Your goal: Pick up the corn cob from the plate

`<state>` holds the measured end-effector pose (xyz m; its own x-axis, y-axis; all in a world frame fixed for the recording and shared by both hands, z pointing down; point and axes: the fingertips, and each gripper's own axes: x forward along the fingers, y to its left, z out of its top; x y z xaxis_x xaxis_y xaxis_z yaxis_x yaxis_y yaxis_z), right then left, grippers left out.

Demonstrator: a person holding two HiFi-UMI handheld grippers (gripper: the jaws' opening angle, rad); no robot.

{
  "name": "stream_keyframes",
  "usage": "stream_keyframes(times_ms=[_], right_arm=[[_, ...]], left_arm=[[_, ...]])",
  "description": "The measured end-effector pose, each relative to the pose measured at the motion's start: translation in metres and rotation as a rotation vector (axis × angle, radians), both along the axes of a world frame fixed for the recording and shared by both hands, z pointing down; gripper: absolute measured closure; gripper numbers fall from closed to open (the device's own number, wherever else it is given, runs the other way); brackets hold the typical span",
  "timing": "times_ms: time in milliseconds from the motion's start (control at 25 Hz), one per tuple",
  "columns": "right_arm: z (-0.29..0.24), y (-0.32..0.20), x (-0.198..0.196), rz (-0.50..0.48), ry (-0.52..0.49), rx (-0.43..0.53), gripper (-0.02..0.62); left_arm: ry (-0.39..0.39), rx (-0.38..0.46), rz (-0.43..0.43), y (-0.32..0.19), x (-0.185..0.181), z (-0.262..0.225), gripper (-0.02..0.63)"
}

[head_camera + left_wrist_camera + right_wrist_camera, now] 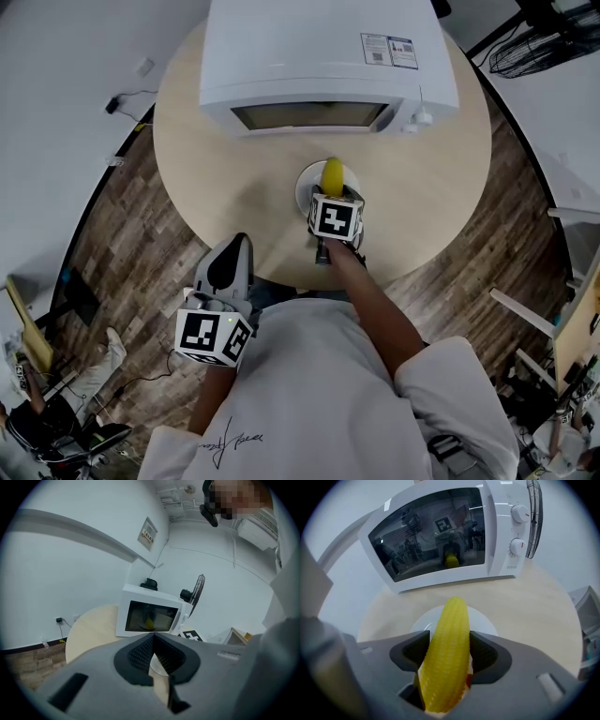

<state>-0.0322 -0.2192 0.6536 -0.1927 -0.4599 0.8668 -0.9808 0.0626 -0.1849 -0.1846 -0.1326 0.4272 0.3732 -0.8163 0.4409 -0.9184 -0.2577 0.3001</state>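
Observation:
A yellow corn cob (pixel 447 644) lies on a small white plate (pixel 485 623) on the round table, in front of the microwave. In the head view the corn cob (pixel 332 172) pokes out past my right gripper (pixel 333 194), over the plate (pixel 304 185). My right gripper (pixel 447 654) points steeply down with the cob lengthwise between its jaws. Both dark pads (pixel 483 651) touch the cob's sides. My left gripper (pixel 229 264) hangs at the table's near edge, away from the plate. Its jaws (pixel 153 637) meet at the tips with nothing between them.
A white microwave (pixel 319 56) with its door shut stands at the back of the round wooden table (pixel 225 178); its knobs (pixel 519 513) face the plate. A fan (pixel 197 595) stands behind it. Wood floor surrounds the table.

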Motion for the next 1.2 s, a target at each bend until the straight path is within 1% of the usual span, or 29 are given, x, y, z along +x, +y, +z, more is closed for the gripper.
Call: stream_keyframes(times_ms=[280,560,800,1200], right_arm=[[-0.001,0.003,0.002,-0.026,0.003,-0.009,0.318],[-0.003,0.008,0.006,-0.03,-0.018,-0.024,0.318],[-0.006,0.012,0.01,-0.035,-0.034,-0.027,0.319],[-0.01,0.018,0.022,-0.036,-0.054,-0.019,0.319]], left_arm=[[0.011,0.003,-0.024,0.006,-0.003,-0.001,0.606],[0.016,0.011,-0.026,0.008,0.002,-0.002,0.606],[0.04,0.024,-0.023,0.009,0.007,-0.008,0.606],[0.035,0.025,-0.03,0.013,0.011,-0.008,0.606]])
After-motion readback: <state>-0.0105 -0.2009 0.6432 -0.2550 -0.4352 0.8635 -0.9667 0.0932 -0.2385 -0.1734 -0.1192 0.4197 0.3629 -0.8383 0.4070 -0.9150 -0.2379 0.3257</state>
